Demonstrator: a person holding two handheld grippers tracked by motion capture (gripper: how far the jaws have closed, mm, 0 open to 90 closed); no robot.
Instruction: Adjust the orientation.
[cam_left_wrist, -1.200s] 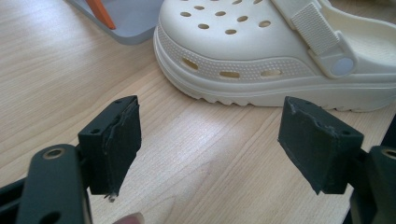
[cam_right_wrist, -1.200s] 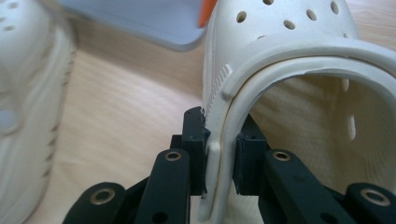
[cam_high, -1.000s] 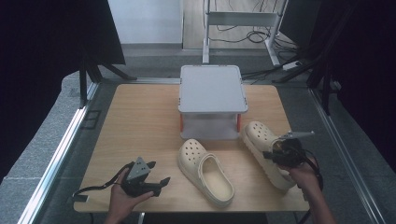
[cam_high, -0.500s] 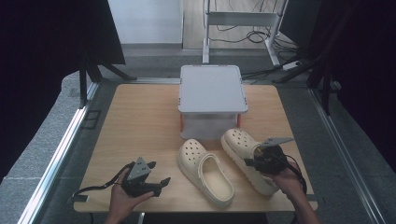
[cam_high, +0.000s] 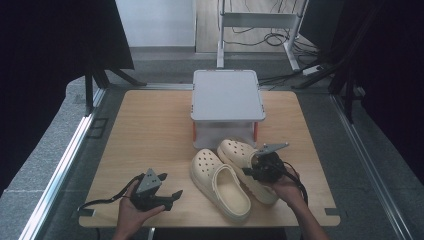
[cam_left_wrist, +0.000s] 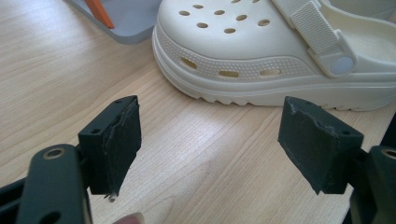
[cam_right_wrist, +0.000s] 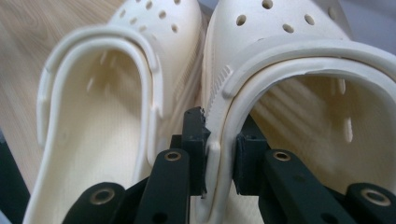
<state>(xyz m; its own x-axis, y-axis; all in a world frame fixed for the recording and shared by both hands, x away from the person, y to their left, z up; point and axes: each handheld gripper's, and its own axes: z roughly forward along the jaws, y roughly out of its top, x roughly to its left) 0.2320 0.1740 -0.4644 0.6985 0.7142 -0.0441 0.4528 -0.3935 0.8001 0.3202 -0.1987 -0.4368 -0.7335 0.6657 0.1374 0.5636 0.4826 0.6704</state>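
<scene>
Your right gripper (cam_right_wrist: 219, 154) clamps the collar of the right cream perforated clog (cam_right_wrist: 299, 93), beside its mate (cam_high: 220, 182) before the grey box (cam_high: 227, 95) on the wooden table (cam_high: 150, 130); your left gripper (cam_left_wrist: 210, 140) rests apart.

Cream perforated clogs (cam_high: 220, 184), grey box (cam_high: 227, 95) with orange clips, pale wood table (cam_high: 150, 130).

Left gripper (cam_high: 159, 195): black body, grey three-cornered plate on top, black cable trailing to the left.
Right gripper (cam_high: 260, 167): black body, grey three-cornered plate on top, black cable looping by the hand.
Left gripper pads (cam_left_wrist: 116, 140): black, blocky, edges worn and ragged.
Jaw arms: black, flat links with round metal-ringed pivot holes.
Forearms: bare, no sleeves in sight.
</scene>
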